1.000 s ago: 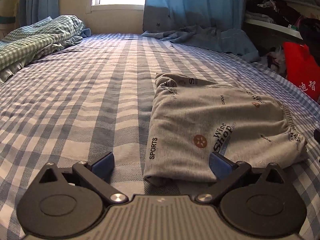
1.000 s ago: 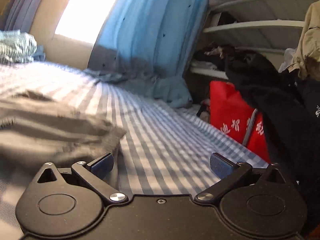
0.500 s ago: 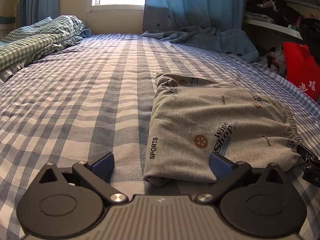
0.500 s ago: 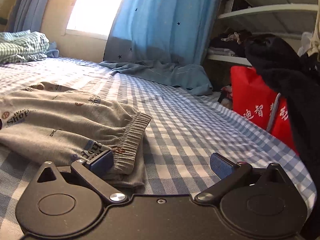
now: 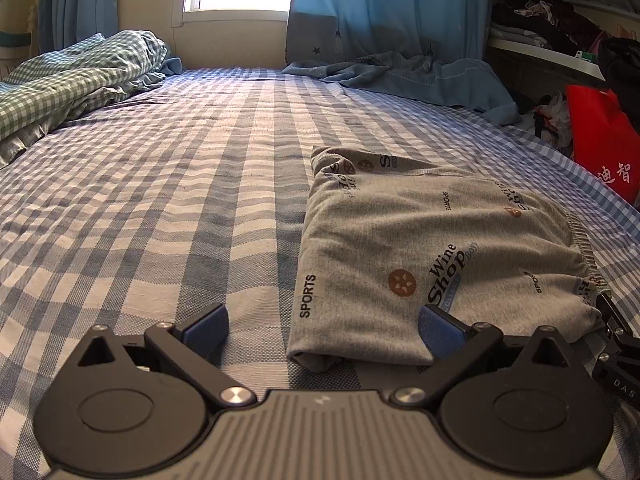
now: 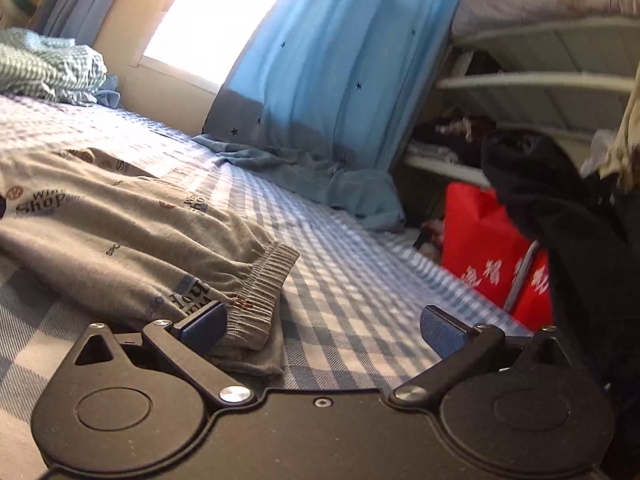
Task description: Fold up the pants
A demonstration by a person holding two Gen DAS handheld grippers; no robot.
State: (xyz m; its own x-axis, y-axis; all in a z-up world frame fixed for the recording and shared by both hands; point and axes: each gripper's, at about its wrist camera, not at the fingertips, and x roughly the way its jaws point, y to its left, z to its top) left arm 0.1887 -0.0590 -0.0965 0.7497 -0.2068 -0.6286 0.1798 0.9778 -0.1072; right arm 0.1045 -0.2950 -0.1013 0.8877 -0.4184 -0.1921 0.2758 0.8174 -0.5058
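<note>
I see the grey printed pants (image 5: 432, 248) lying folded flat on the blue checked bedsheet (image 5: 160, 200), right of centre, elastic waistband (image 6: 264, 292) at the right end. My left gripper (image 5: 323, 328) sits low at the near folded edge, fingers spread wide, nothing between them. My right gripper (image 6: 323, 326) is also spread wide and empty; its left finger (image 6: 202, 326) is just beside the waistband corner. A red bag (image 6: 492, 256) stands beyond the bed edge.

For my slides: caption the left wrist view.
Open left gripper poised at the near edge of folded grey pants on a checked bed sheet.
</note>
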